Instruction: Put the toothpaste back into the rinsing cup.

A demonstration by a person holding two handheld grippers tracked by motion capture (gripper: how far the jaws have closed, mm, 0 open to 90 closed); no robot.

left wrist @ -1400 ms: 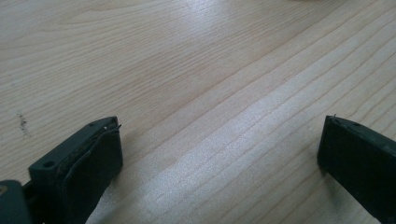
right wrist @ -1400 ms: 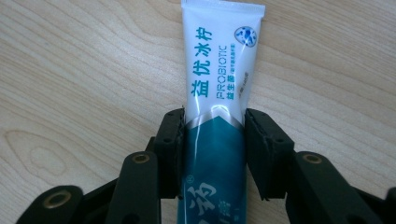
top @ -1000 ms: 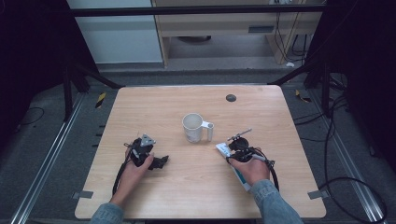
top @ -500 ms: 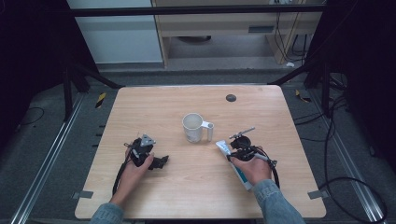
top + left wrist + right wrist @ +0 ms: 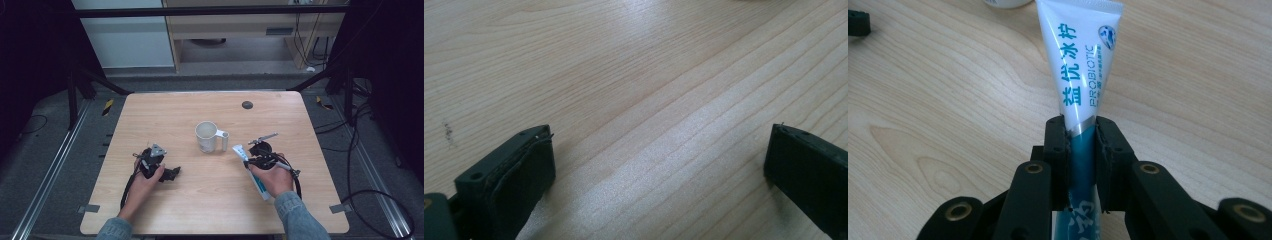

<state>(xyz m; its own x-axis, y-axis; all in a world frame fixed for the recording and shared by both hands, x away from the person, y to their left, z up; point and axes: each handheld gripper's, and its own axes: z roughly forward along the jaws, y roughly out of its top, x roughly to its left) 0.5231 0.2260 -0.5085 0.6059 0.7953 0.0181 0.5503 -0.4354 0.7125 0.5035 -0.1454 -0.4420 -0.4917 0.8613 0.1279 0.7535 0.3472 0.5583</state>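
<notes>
The right gripper (image 5: 1082, 131) is squeezed tight on the toothpaste tube (image 5: 1079, 65), low in the middle of the frame. The tube should be lifted slowly and kept from slipping. The left gripper (image 5: 659, 165) is held wide apart, with nothing in it.

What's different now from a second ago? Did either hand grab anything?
The right claw has just been closing, and its jaws now pinch the toothpaste tube lying on the table. The hand barely shifted. The left claw stayed open and in place on the wood, and the mug did not move.
</notes>
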